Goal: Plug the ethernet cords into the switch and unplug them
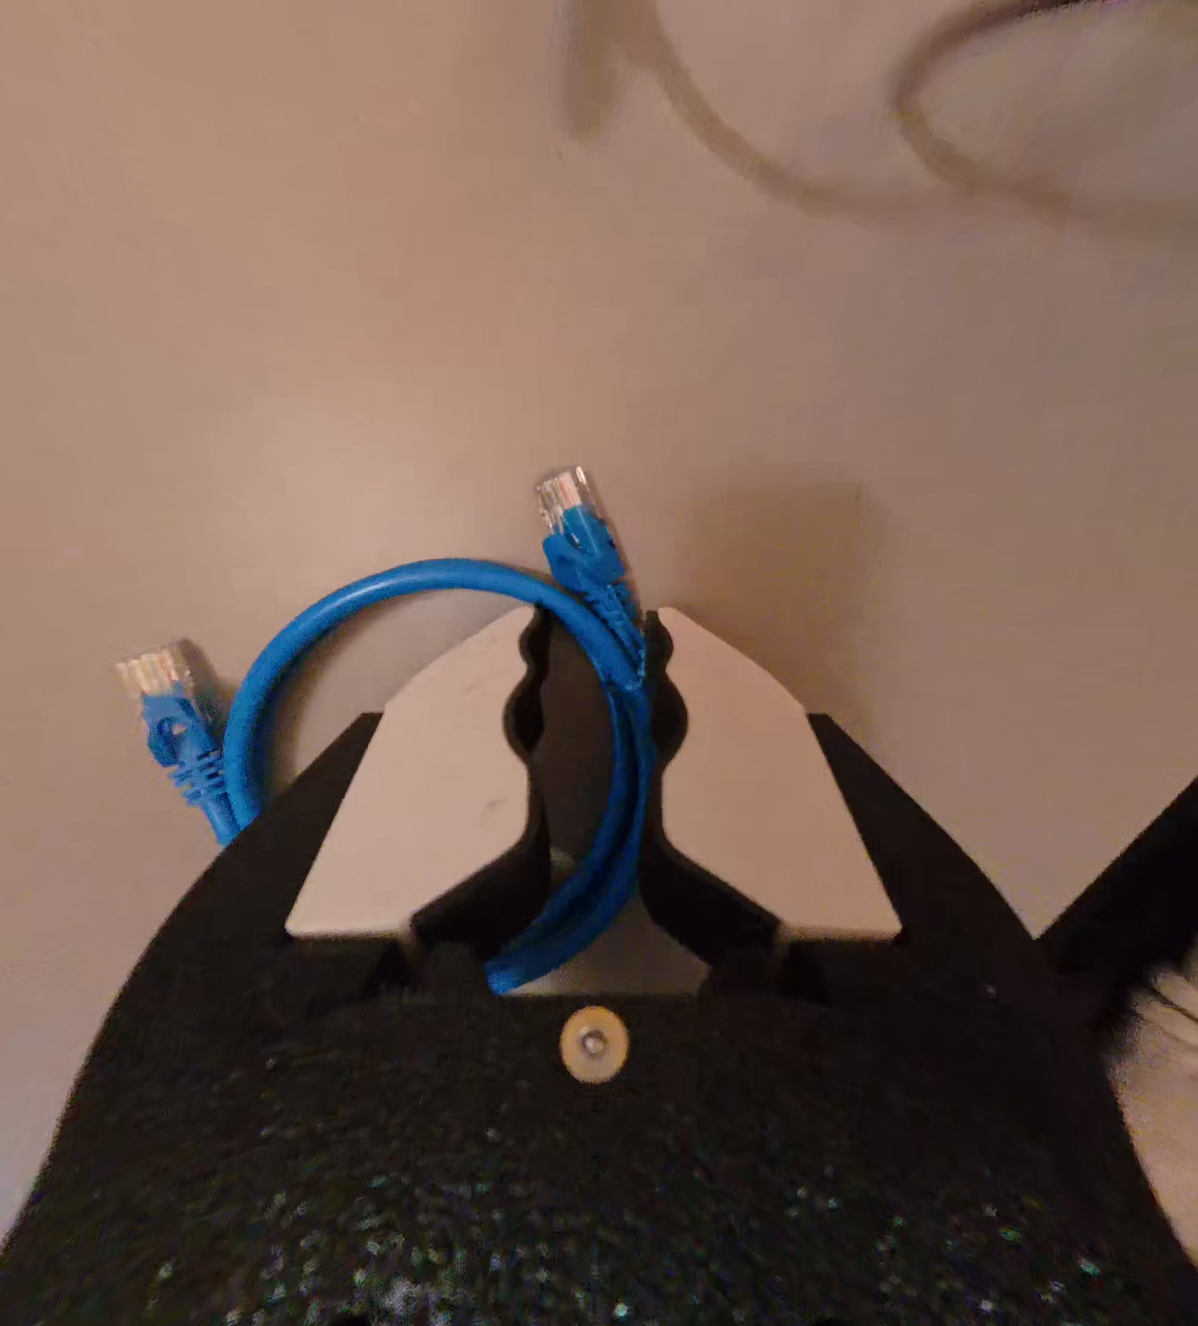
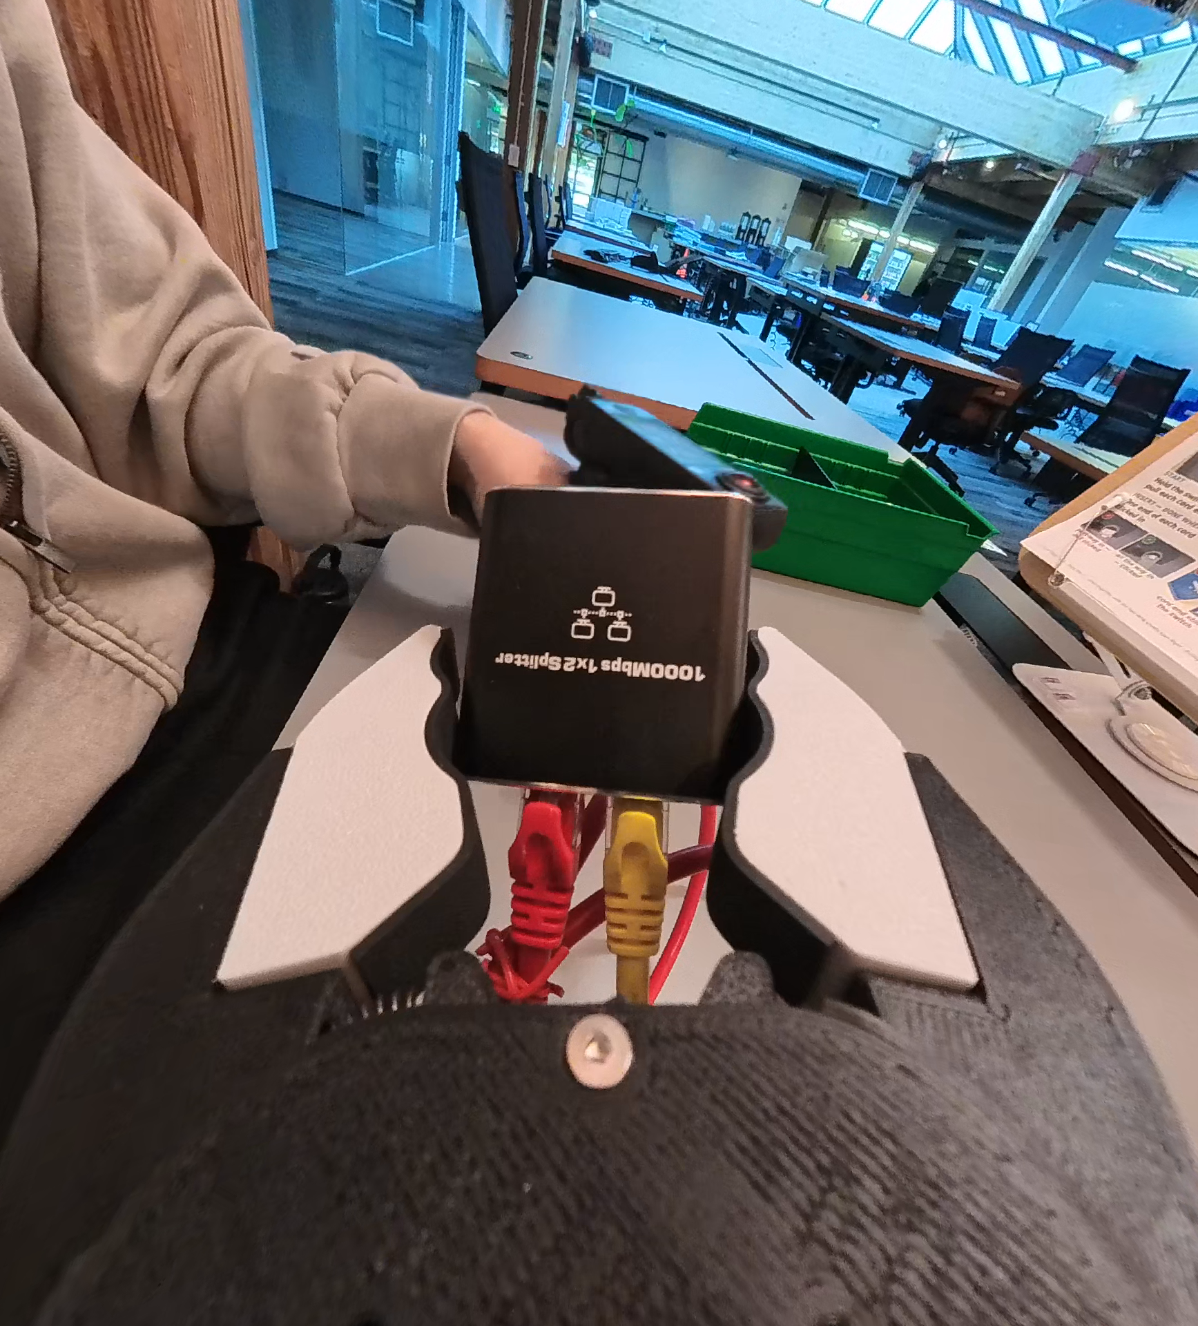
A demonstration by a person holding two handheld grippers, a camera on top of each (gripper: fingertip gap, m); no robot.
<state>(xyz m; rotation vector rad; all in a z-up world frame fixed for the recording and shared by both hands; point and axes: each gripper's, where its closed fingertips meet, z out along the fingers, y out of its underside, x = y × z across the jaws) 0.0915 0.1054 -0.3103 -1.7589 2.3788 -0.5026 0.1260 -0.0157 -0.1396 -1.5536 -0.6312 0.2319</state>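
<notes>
In the left wrist view my left gripper (image 1: 599, 624) is shut on a short blue ethernet cord (image 1: 395, 585), pinched just below its strain relief. One clear plug (image 1: 571, 495) sticks up past the fingertips. The cord loops left and its other plug (image 1: 154, 671) hangs free beside the left finger. In the right wrist view my right gripper (image 2: 599, 646) is shut on a black switch box (image 2: 603, 631), held above the table. A red cord (image 2: 542, 882) and a yellow cord (image 2: 633, 890) are plugged into the near side of the box. The left gripper (image 2: 653, 445) shows beyond the box, held by a hand.
A green plastic bin (image 2: 861, 516) sits on the white table (image 2: 1055, 847) behind the switch. An instruction sheet on a stand (image 2: 1170, 567) is at the right. A person's grey sleeve (image 2: 172, 430) fills the left. The left wrist view faces blurred beige fabric (image 1: 294, 287). The tips of one gripper are about 20 centimetres away from the tips of the other.
</notes>
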